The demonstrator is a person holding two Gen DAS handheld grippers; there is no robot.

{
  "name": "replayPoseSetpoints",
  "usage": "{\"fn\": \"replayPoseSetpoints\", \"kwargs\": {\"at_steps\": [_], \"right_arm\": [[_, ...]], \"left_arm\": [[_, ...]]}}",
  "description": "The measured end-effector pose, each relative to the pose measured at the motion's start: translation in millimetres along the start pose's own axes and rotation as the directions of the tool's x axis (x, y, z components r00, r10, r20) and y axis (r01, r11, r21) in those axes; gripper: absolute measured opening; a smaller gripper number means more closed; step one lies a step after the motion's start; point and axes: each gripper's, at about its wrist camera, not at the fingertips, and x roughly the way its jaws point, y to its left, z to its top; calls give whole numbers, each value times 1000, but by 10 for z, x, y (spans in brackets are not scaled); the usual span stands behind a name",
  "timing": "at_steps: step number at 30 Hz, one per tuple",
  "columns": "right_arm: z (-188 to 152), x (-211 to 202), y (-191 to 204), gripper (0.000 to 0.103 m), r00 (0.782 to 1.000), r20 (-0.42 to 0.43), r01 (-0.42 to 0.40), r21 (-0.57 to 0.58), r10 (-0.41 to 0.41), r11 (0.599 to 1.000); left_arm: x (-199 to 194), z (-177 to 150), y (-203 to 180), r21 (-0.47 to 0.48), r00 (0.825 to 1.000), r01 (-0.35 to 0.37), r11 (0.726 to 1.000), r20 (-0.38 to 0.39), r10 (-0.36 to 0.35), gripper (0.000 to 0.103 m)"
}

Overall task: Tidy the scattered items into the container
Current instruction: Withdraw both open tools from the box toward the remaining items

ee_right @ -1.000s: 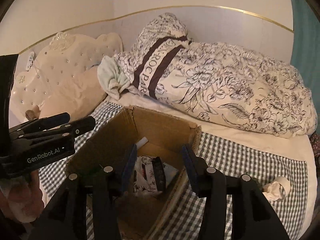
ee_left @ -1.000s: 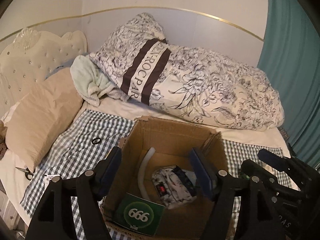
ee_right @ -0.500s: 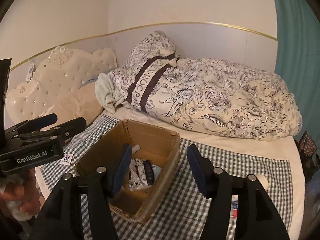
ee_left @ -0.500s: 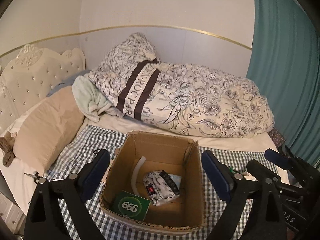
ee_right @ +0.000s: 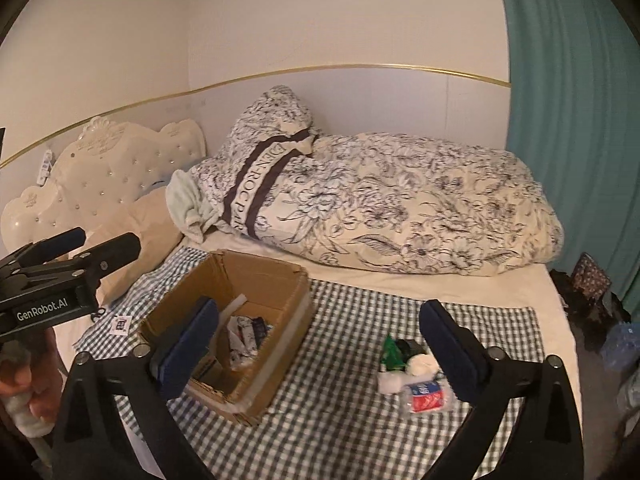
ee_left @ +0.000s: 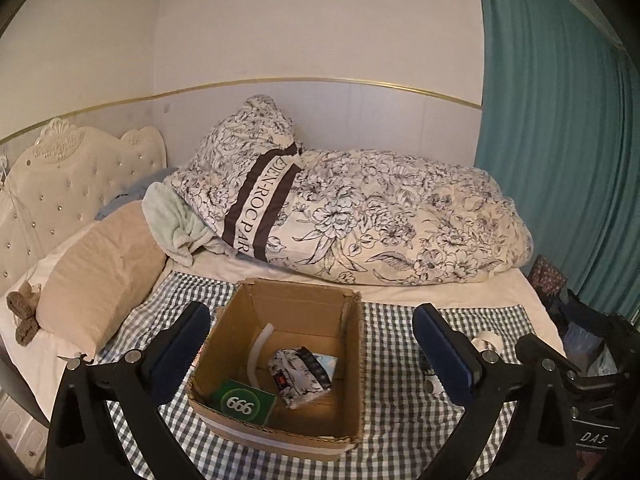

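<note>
An open cardboard box [ee_left: 348,364] [ee_right: 292,312] sits on a checked cloth [ee_right: 344,392] on the bed. Inside lie a green "666" packet [ee_left: 244,400], a white tube [ee_left: 258,348] and a floral pouch [ee_left: 300,372]. Right of the box on the cloth lie a green item [ee_right: 392,354], a white wad [ee_right: 420,364], a white roll [ee_right: 391,382] and a red-and-blue tissue pack [ee_right: 426,396]. My left gripper [ee_left: 312,356] is open and empty, back from the box. My right gripper [ee_right: 316,344] is open and empty, above the cloth between box and items.
A floral duvet [ee_left: 360,216] and beige pillow [ee_left: 96,280] lie behind and left of the box. A small black ring [ee_right: 98,314] and a tag [ee_right: 121,324] lie left of the box. A teal curtain [ee_left: 560,160] and bags [ee_right: 592,292] are at the right.
Both grippers have pulled back and up from the box and opened wider. The box now looks smaller, and the loose items at the right have come into the right wrist view.
</note>
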Motion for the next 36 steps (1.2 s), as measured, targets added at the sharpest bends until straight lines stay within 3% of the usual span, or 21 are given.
{"fn": "replayPoseSetpoints", "kwargs": {"at_steps": [13, 23, 36], "right_arm": [[-183, -258, -481, 103, 997, -14, 73, 9, -73, 997], [-427, -185, -937, 103, 990, -102, 104, 39, -100, 994], [-608, -197, -1172, 103, 984, -127, 126, 15, -123, 992]], "left_arm": [[-47, -136, -459, 46, 1000, -2, 999, -26, 3, 103], [22, -207, -823, 88, 999, 37, 995, -41, -33, 103], [220, -339, -1066, 116, 996, 56, 992, -76, -47, 103]]}}
